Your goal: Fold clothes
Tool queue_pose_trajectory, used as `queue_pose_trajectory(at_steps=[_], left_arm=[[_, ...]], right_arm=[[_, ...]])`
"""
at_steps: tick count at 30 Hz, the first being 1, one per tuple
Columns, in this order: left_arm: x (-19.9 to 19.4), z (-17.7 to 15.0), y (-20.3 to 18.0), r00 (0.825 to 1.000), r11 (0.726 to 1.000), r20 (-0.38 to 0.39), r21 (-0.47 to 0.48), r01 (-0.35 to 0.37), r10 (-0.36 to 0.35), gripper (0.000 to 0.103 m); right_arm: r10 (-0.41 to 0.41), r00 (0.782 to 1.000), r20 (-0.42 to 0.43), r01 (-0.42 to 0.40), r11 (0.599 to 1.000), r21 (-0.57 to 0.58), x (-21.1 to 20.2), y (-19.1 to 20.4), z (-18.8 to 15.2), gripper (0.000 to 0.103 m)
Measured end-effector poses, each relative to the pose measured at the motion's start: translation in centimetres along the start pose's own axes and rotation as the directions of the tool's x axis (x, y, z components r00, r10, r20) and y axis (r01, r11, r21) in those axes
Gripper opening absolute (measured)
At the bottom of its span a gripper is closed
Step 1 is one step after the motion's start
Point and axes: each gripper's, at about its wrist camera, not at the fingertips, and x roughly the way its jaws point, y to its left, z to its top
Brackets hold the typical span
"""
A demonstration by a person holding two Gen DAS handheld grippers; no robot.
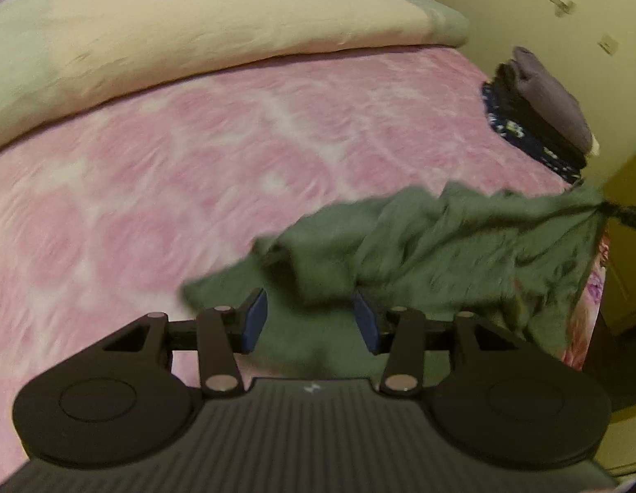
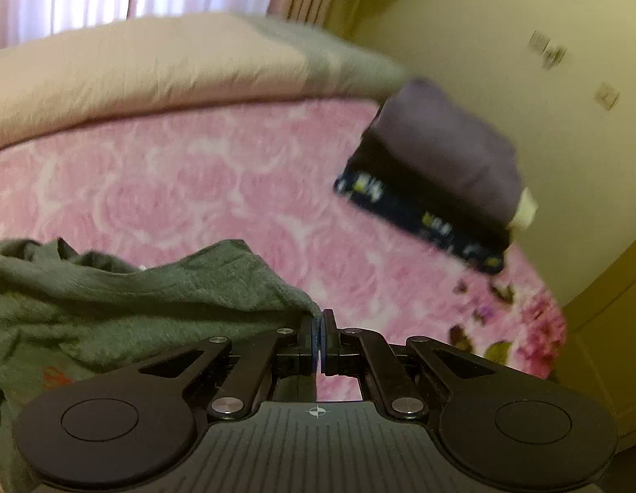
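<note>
We see the biggest risk at our right claw (image 2: 321, 330): its fingers are pressed together on only a thin corner of the green garment (image 2: 125, 300), and such a small pinch could slip free if we pull sideways, dropping the edge into a heap. The cloth is also crumpled and bunched rather than flat, so a fold made now would likely trap wrinkles or come out lopsided. Our left claw (image 1: 310, 320) has its blue pads well apart, with the green garment (image 1: 420, 254) lying between and beneath them; whether the pads touch the cloth we cannot tell, and closing blindly might catch several layers at once. Part of the garment reaches toward the bed's right edge, where its weight could drag it off the pink floral blanket (image 1: 162, 172). The stack of folded clothes (image 2: 441, 172) sits near that same edge, well apart from the garment, and a wide sweep could knock it. Both claws point forward and slightly downward over the bed, the right one holding its corner a little above the blanket, the left low over the cloth.
</note>
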Motion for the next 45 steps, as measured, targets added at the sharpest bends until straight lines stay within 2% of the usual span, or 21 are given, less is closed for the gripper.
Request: queue_pose_trajectory(at_steps=[8, 10, 13, 14, 15, 17, 18, 20, 23, 25, 27, 29, 31, 33, 34, 35, 36, 38, 39, 41, 45], left_arm=[[10.2, 7.6, -0.7, 0.992, 0.995, -0.078, -0.041, 0.096, -0.099, 0.058], [13.5, 7.8, 0.0, 0.989, 0.995, -0.133, -0.079, 0.060, -0.070, 0.058], [17.6, 6.6, 0.9, 0.969, 0.985, -0.237, -0.169, 0.031, -0.071, 0.055], [18.0, 6.1, 0.5, 0.971, 0.988, -0.234, -0.152, 0.020, -0.056, 0.055], [18.0, 5.6, -0.1, 0.977, 0.993, -0.213, -0.115, 0.001, -0.026, 0.051], [17.8, 4.8, -1.0, 0.985, 0.997, -0.173, -0.068, -0.028, 0.016, 0.021], [17.1, 4.9, -0.6, 0.989, 0.994, -0.151, -0.107, -0.018, 0.002, 0.004], [14.9, 5.2, 0.5, 0.997, 0.982, -0.080, -0.189, 0.002, -0.017, 0.003], [9.0, 6.3, 0.8, 0.995, 0.988, 0.083, -0.143, -0.049, 0.061, 0.003], [4.0, 7.1, 1.0, 0.972, 0.989, 0.207, -0.122, -0.088, 0.112, 0.004], [-1.1, 8.0, 1.2, 0.934, 0.986, 0.322, -0.107, -0.124, 0.153, 0.004], [-6.4, 8.7, 1.1, 0.884, 0.983, 0.430, -0.096, -0.155, 0.181, 0.004], [-11.4, 8.9, 0.9, 0.829, 0.982, 0.527, -0.093, -0.162, 0.186, 0.004], [-16.4, 9.0, 0.7, 0.763, 0.984, 0.621, -0.092, -0.154, 0.178, 0.004], [-18.6, 8.8, 0.6, 0.731, 0.986, 0.662, -0.103, -0.132, 0.167, 0.004], [-20.1, 8.5, 0.7, 0.723, 0.985, 0.669, -0.120, -0.123, 0.172, 0.004], [-21.2, 8.3, 0.8, 0.728, 0.983, 0.660, -0.138, -0.125, 0.185, 0.004], [-22.3, 7.6, 1.1, 0.765, 0.970, 0.596, -0.165, -0.179, 0.242, 0.003], [-23.0, 6.9, 1.1, 0.774, 0.967, 0.581, -0.181, -0.180, 0.253, 0.003], [-24.8, 5.2, 1.0, 0.775, 0.964, 0.576, -0.206, -0.168, 0.258, 0.003], [-28.5, 1.5, -0.7, 0.762, 0.951, 0.576, -0.255, -0.177, 0.296, 0.003]], right_arm=[[0.138, 0.982, -0.126, -0.117, 0.979, 0.166, 5.0, -3.5, -2.3, 0.000], [0.171, 0.975, -0.144, -0.141, 0.970, 0.197, 5.8, -4.1, -2.5, 0.000], [0.206, 0.966, -0.154, -0.172, 0.963, 0.207, 6.8, -4.8, -2.7, 0.000], [0.215, 0.964, -0.156, -0.181, 0.962, 0.207, 7.1, -4.9, -2.7, 0.000], [0.222, 0.962, -0.159, -0.187, 0.960, 0.207, 7.5, -5.1, -2.6, 0.000], [0.239, 0.957, -0.163, -0.204, 0.957, 0.205, 8.1, -5.3, -2.4, 0.000], [0.244, 0.957, -0.159, -0.211, 0.957, 0.200, 8.2, -5.3, -2.2, 0.000], [0.250, 0.960, -0.127, -0.225, 0.957, 0.181, 8.3, -5.1, -1.2, 0.000], [0.255, 0.966, -0.029, -0.249, 0.959, 0.135, 7.1, -4.4, 1.4, 0.000], [0.255, 0.965, 0.060, -0.260, 0.961, 0.096, 5.7, -3.6, 3.7, 0.000], [0.254, 0.953, 0.166, -0.267, 0.962, 0.061, 3.7, -2.7, 6.3, 0.000], [0.249, 0.928, 0.277, -0.269, 0.963, 0.036, 1.3, -1.8, 8.9, 0.000], [0.237, 0.889, 0.392, -0.265, 0.964, 0.017, -1.7, -1.0, 11.5, 0.000], [0.224, 0.837, 0.499, -0.264, 0.964, 0.010, -5.3, -0.4, 13.6, 0.000], [0.218, 0.800, 0.559, -0.265, 0.964, 0.004, -7.4, -0.2, 14.3, 0.000], [0.211, 0.759, 0.617, -0.266, 0.964, -0.002, -9.5, 0.1, 15.0, 0.000], [0.208, 0.722, 0.660, -0.267, 0.964, -0.012, -11.4, 0.4, 15.7, 0.000], [0.235, 0.706, 0.668, -0.279, 0.959, -0.043, -13.5, 1.3, 16.9, 0.000], [0.257, 0.690, 0.677, -0.302, 0.952, -0.054, -14.6, 1.5, 17.1, 0.000], [0.295, 0.655, 0.696, -0.338, 0.938, -0.080, -16.8, 2.0, 17.4, 0.000], [0.338, 0.582, 0.739, -0.357, 0.924, -0.141, -21.2, 1.5, 17.3, 0.000]])
